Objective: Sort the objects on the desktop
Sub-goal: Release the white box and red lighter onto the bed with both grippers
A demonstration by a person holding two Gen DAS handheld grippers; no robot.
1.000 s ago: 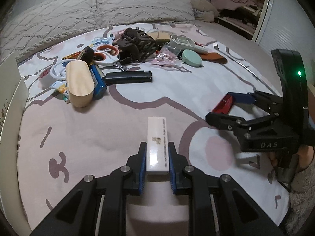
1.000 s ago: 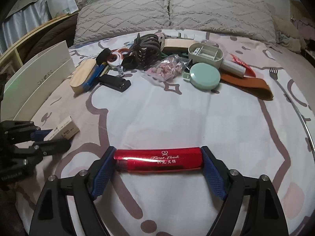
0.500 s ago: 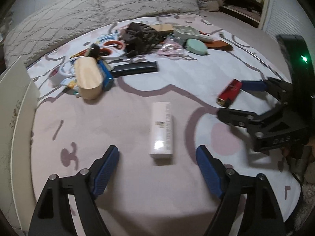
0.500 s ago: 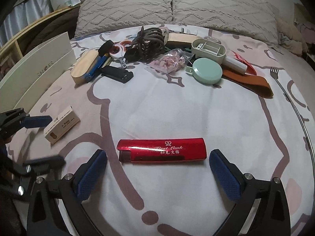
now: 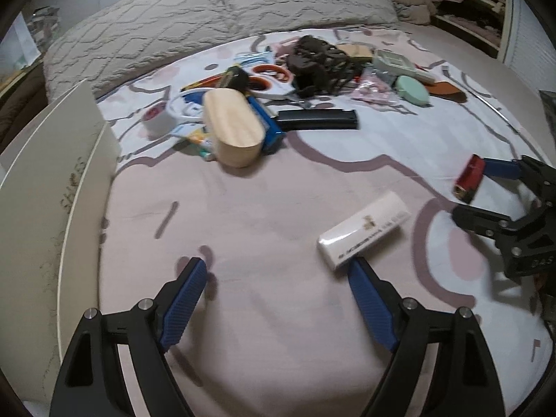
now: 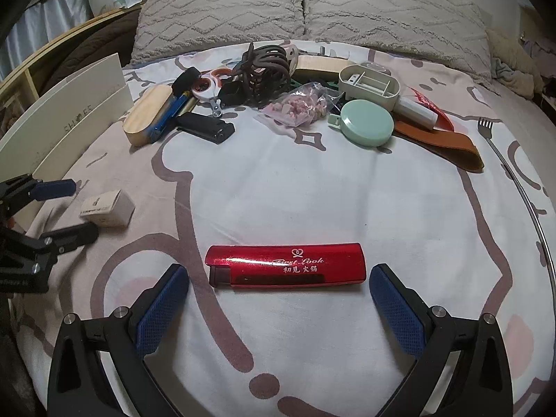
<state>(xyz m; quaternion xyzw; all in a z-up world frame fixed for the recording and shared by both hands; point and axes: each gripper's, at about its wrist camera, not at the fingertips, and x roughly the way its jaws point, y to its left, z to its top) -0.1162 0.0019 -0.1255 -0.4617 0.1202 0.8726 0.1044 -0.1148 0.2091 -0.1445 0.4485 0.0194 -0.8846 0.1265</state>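
Note:
A small white box lies flat on the patterned bedsheet, just beyond the right fingertip of my left gripper. That gripper's jaws are opening, with only bare sheet between them. The red lighter rests crosswise on the sheet between the fingers of my right gripper, which is open with a gap at each end of the lighter. The right wrist view shows the left gripper at the left edge beside the white box. The left wrist view shows the right gripper and lighter at far right.
Mixed items are heaped at the far side: a wooden oval case, a black bar, a mint round case, a brown strap and a fork-tipped rod. A white shoe box stands at the left. Pillows lie behind.
My left gripper let go of the white box, opened wide and swung left, so the box now lies off its right finger. My right gripper opened off the red lighter.

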